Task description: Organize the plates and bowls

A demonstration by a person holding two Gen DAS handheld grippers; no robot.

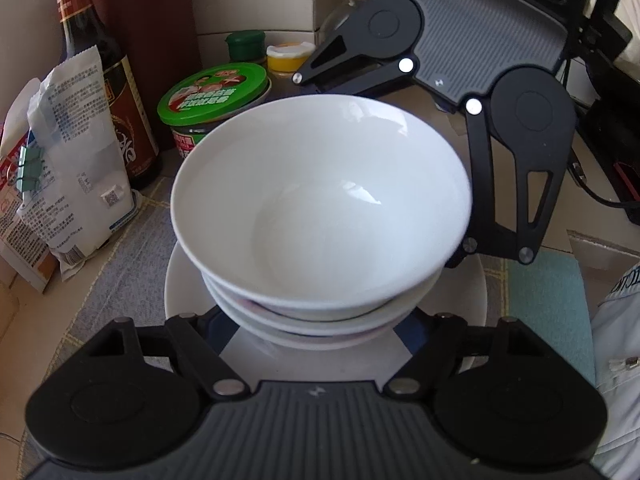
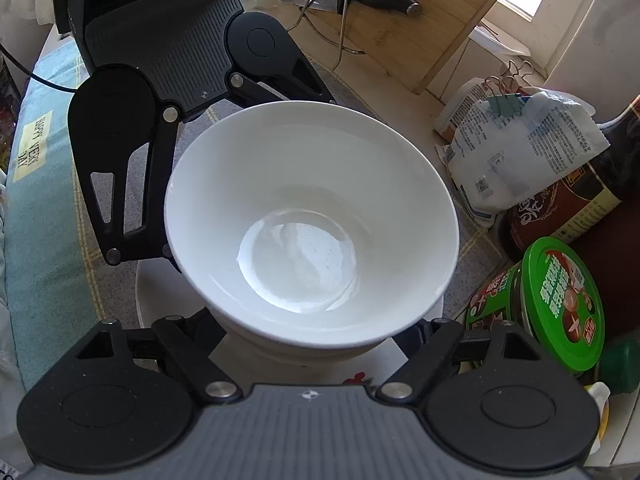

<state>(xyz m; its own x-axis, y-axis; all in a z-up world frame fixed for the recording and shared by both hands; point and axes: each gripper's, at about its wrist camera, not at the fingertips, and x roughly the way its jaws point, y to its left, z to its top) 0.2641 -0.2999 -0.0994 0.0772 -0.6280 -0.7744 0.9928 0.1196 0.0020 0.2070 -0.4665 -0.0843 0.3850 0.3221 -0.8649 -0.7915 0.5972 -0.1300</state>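
- The top bowl point(image 1: 320, 200) sits nested on a stack of bowls point(image 1: 316, 316) over a plate point(image 1: 180, 280) on the desk point(image 1: 120, 248), so the pile stays compact.
- My left hand-held gripper point(image 1: 316, 320) straddles the stack's base, seemingly steadying it; I cannot tell if it grips.
- My right hand-held gripper point(image 2: 308, 332) flanks the stack from the opposite side; its fingertips are hidden too.
- A green-lidded jar point(image 1: 214, 96), sauce bottle point(image 1: 96, 68) and clipped packet point(image 1: 68, 152) crowd one side.

White bowl point(image 1: 320, 208) seen upright and empty, stacked on other white bowls point(image 1: 312, 320), all set on a white plate point(image 1: 180, 280).
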